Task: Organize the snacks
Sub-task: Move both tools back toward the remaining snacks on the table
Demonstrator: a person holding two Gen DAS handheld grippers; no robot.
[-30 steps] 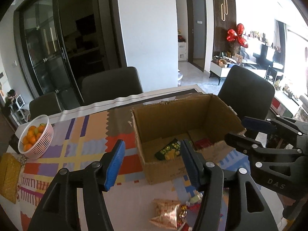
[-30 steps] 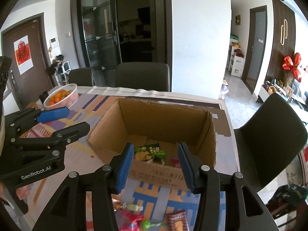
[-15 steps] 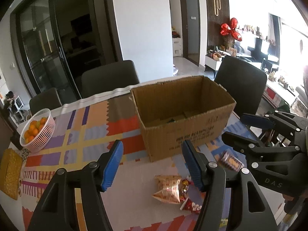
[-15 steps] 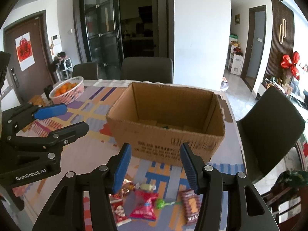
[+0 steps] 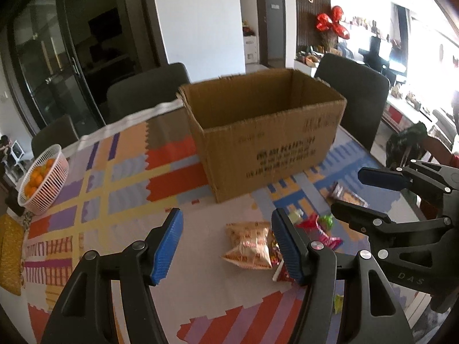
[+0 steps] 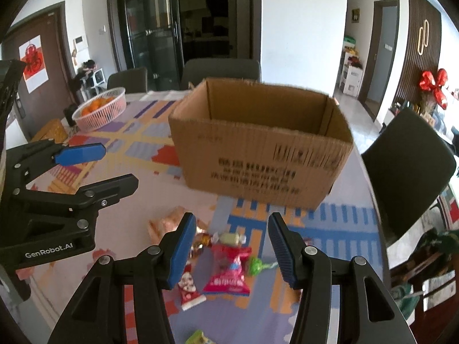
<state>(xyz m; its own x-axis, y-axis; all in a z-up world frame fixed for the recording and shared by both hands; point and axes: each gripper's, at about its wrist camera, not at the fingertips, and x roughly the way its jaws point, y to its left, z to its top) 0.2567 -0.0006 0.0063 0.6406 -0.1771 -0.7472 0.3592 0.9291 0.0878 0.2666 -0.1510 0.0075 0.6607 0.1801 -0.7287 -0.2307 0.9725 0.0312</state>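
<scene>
Left wrist view: the left gripper (image 5: 226, 243) hangs with its jaws apart and empty above a patterned tablecloth (image 5: 120, 172), a gold snack bag (image 5: 248, 245) just to its right. The right gripper (image 6: 232, 246), jaws apart and recently opening, hovers empty over a red candy packet (image 6: 228, 272). The cardboard box (image 6: 258, 154) stands beyond the scattered snacks.

left tool (image 5: 226, 246) open above snacks (image 5: 249, 246) before cardboard box (image 5: 266, 137).
</scene>
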